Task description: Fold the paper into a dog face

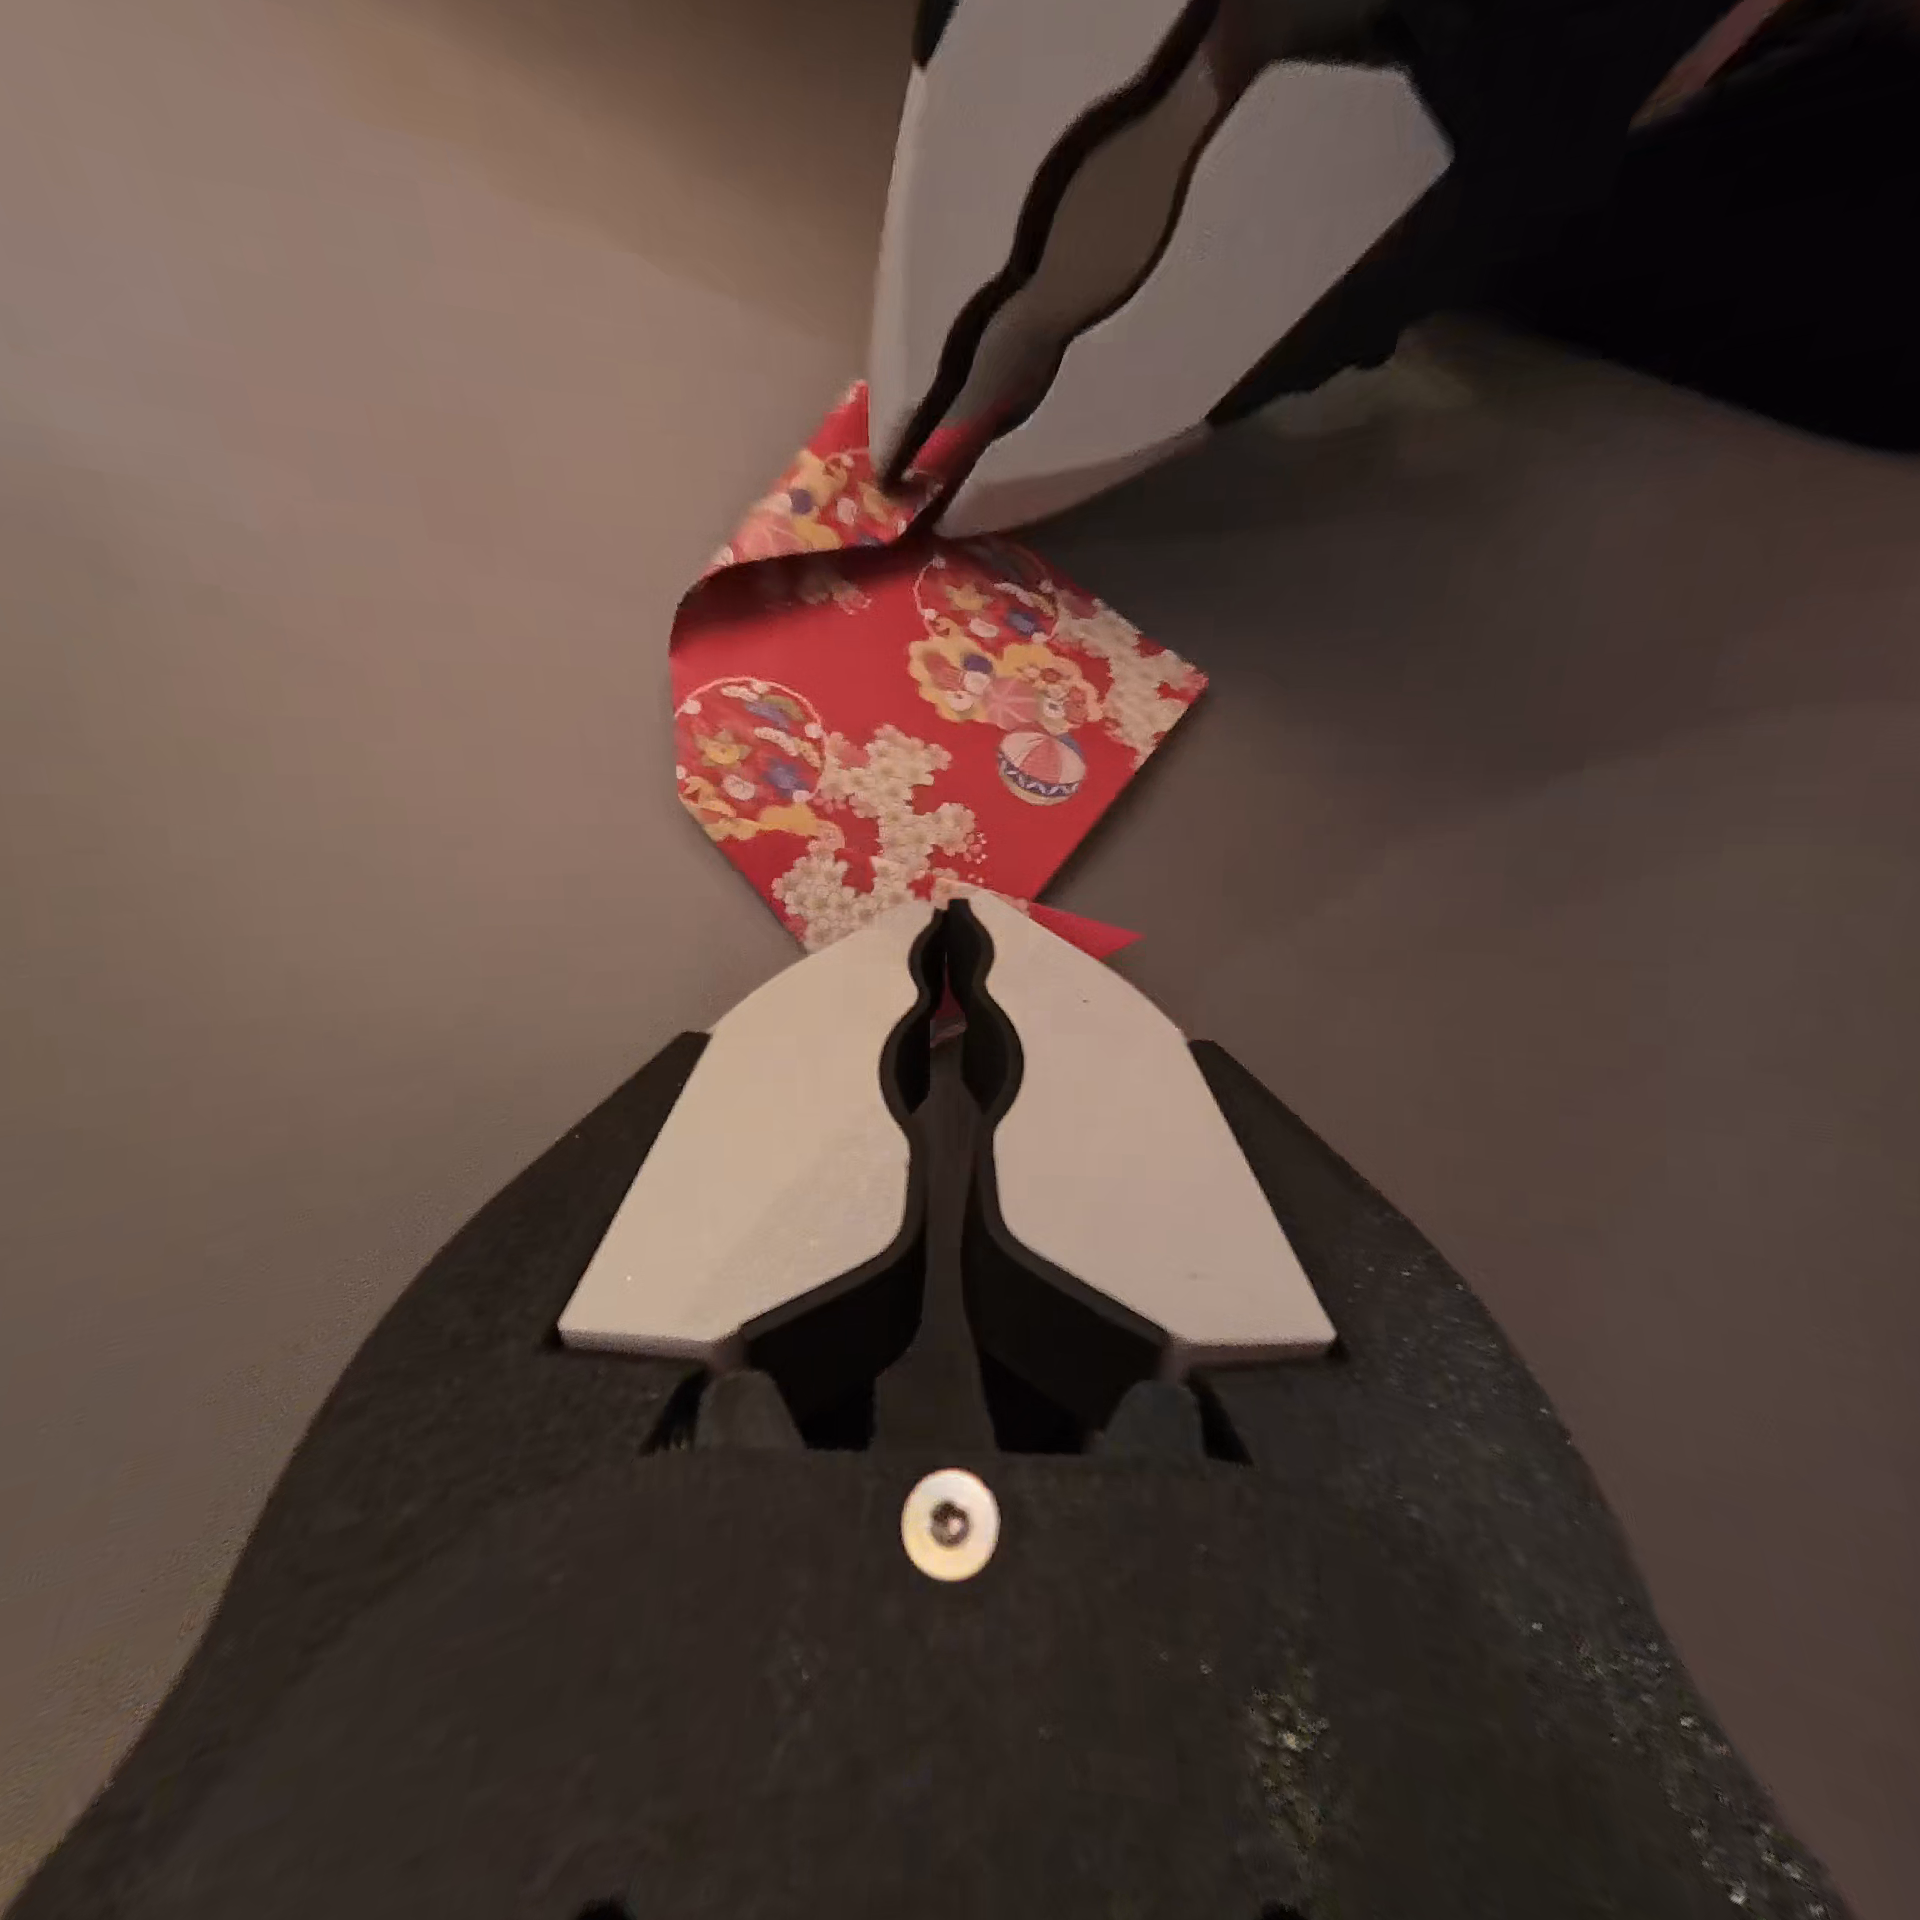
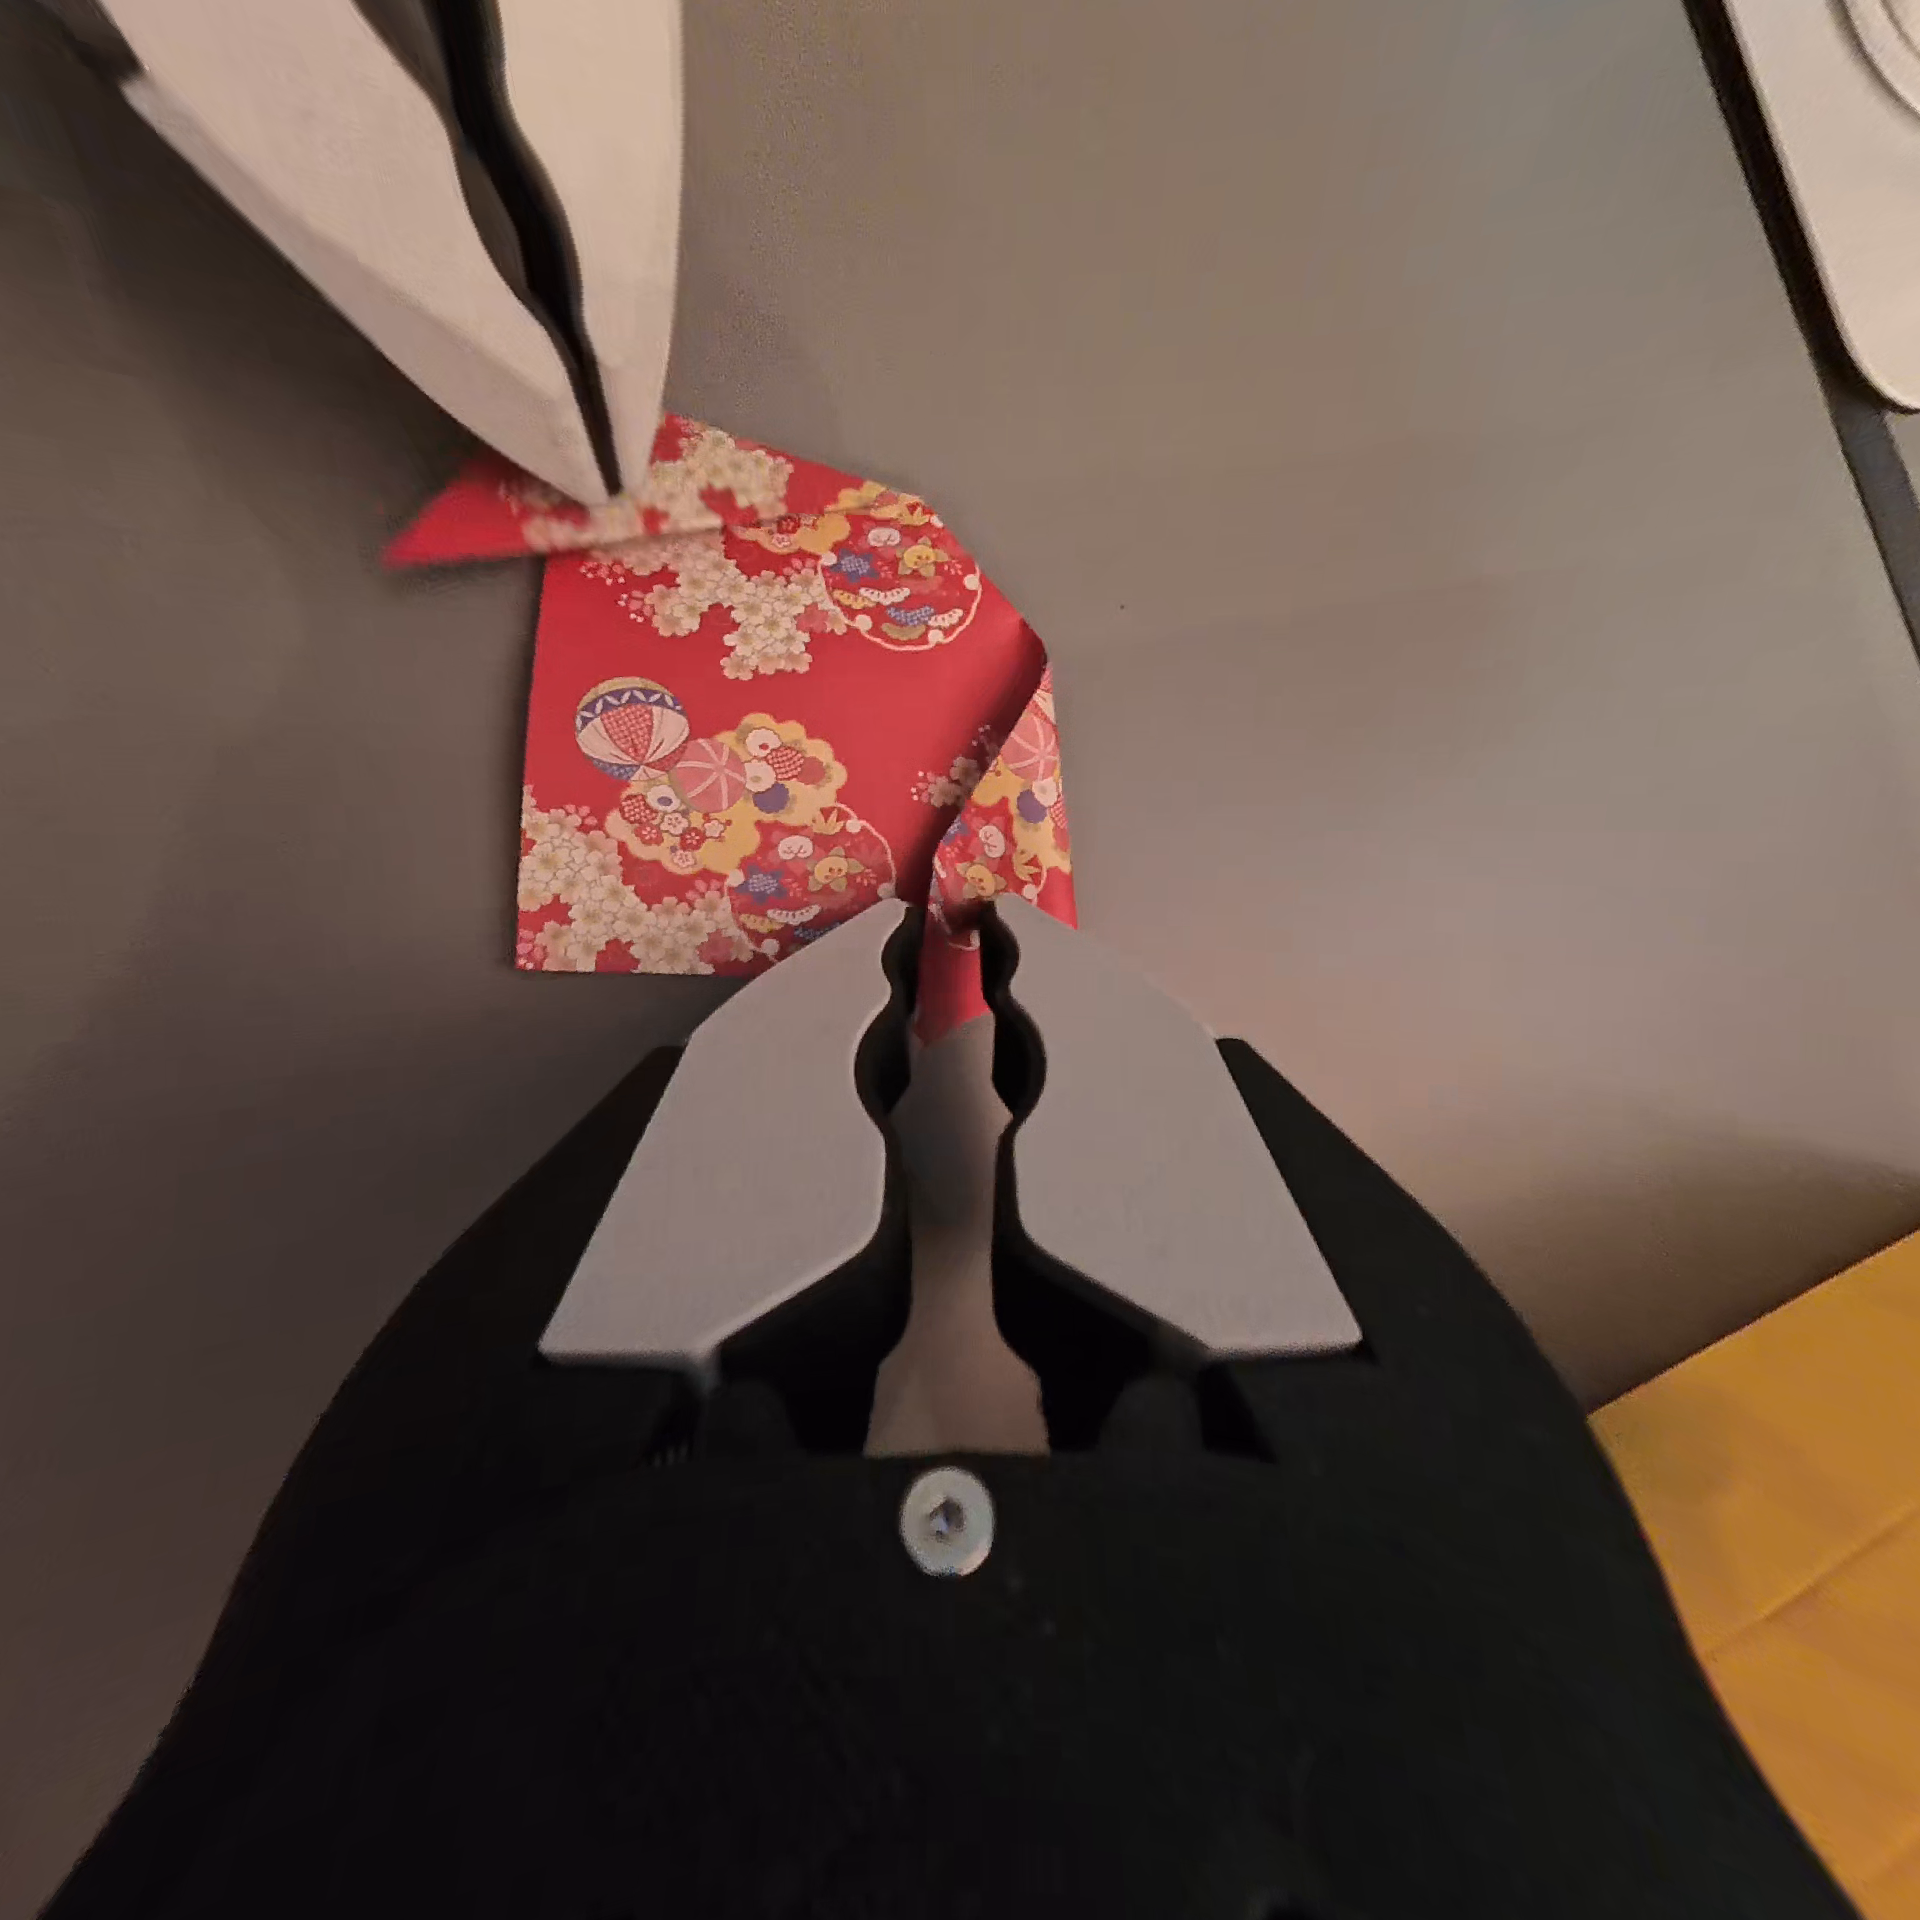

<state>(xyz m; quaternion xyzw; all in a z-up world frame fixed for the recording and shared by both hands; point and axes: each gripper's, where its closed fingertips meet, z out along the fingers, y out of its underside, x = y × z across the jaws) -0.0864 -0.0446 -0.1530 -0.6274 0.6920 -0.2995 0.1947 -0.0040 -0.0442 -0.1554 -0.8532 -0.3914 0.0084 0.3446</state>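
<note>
The red floral paper [image 1: 914, 727] lies on a grey table [image 1: 312, 623], partly folded. My left gripper [image 1: 948, 914] is shut, and its tips press down on the paper's near corner; a red tip pokes out beside them. In the right wrist view it [image 2: 613, 483] comes down on the paper's [image 2: 727, 748] far folded edge. My right gripper [image 2: 951, 925] has its jaws a narrow gap apart, with a raised, curled flap [image 2: 1013, 810] standing between them. In the left wrist view it [image 1: 925, 483] sits at the paper's far corner.
The table's dark edge [image 2: 1787, 312] runs along the right, with a white object [image 2: 1860, 229] beyond it. A yellow surface [image 2: 1766, 1538] lies at the lower right. The right gripper's dark body [image 1: 1662, 208] fills the upper right of the left wrist view.
</note>
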